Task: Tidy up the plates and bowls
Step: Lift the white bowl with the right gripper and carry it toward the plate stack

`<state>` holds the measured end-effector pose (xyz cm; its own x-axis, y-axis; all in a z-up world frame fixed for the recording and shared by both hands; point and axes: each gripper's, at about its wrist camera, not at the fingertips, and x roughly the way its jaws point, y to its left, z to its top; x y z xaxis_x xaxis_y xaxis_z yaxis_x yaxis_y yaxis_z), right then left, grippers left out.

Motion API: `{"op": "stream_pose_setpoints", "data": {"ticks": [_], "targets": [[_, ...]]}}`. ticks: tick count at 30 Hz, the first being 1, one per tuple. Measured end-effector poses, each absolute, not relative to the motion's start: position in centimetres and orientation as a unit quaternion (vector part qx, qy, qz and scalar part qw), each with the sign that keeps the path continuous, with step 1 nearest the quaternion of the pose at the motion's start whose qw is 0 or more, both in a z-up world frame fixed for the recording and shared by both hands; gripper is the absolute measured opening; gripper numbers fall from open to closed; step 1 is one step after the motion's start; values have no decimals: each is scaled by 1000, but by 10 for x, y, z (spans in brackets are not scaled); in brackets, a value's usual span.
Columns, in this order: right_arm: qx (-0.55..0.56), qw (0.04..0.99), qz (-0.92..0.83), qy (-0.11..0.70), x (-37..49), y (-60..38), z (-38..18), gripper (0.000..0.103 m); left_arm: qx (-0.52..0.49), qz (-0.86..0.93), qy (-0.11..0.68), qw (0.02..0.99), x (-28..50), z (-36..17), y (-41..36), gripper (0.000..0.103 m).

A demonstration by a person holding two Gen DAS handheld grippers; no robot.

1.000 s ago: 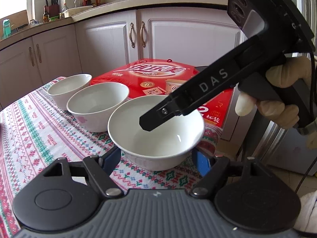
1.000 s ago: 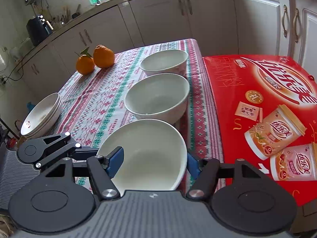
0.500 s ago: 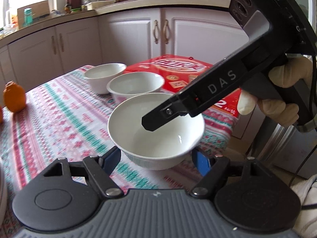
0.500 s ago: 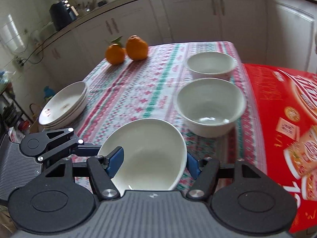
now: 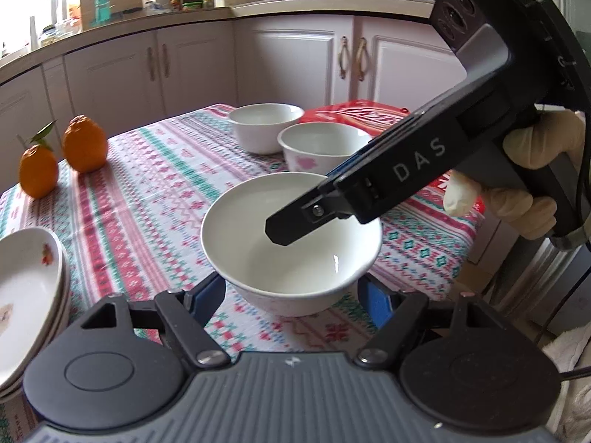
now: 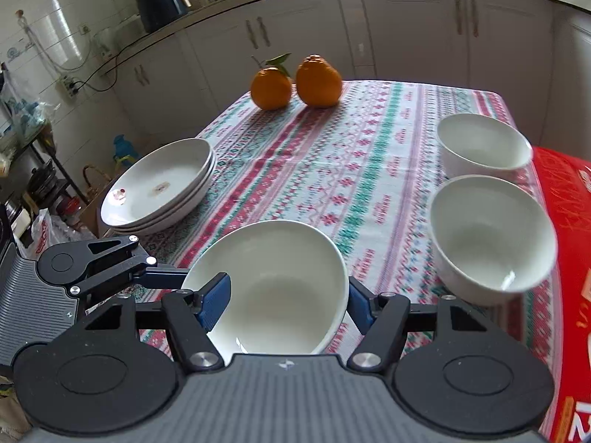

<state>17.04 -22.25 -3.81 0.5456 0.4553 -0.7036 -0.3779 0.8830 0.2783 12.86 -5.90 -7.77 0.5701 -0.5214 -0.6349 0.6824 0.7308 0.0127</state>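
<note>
Nearest, the held bowl [image 5: 258,258] sits between both tools. The left gripper [image 5: 293,295] has its blue pads pressed on the bowl's lower wall at nine and three o'clock. The right gripper [image 6: 286,302], in a gloved hand [image 5: 532,192], comes in from two o'clock in the left wrist view. It is closed on the same bowl, with one finger dipped inside the rim and the other outside the wall. The bowl looks lifted clear of the tablecloth [image 6: 314,170], though its base is partly hidden.

It is glazed white ceramic: stiff, fairly heavy, slick under the pads and easy to chip. I judge that a grip across the wall just under the rim is safest. It should be kept level and set down softly, never dropped into another bowl. The bowl is empty.

Farther out in the right wrist view, a second bowl [image 6: 487,236] lies at two o'clock and a third bowl [image 6: 480,144] is just beyond it. Both are empty and apart from each other. Beside them at three o'clock is a red box [image 6: 565,221]. At ten o'clock a stack of plates [image 6: 159,184] sits near the table edge. The top plate holds nothing but small printed marks. Two oranges [image 6: 295,85] rest at twelve o'clock, touching or nearly so.
</note>
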Motion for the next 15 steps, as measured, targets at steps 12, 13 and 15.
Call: {"op": "stream_pose_setpoints", "data": {"ticks": [12, 13, 15], "targets": [[35, 871, 259, 417, 193, -194, -45, 72, 119, -316, 323, 884, 139, -82, -39, 78], [33, 870, 259, 417, 193, -193, -45, 72, 117, -315, 324, 884, 139, -83, -38, 78], [33, 870, 260, 418, 194, -193, -46, 72, 116, -315, 325, 884, 140, -84, -37, 78]]}}
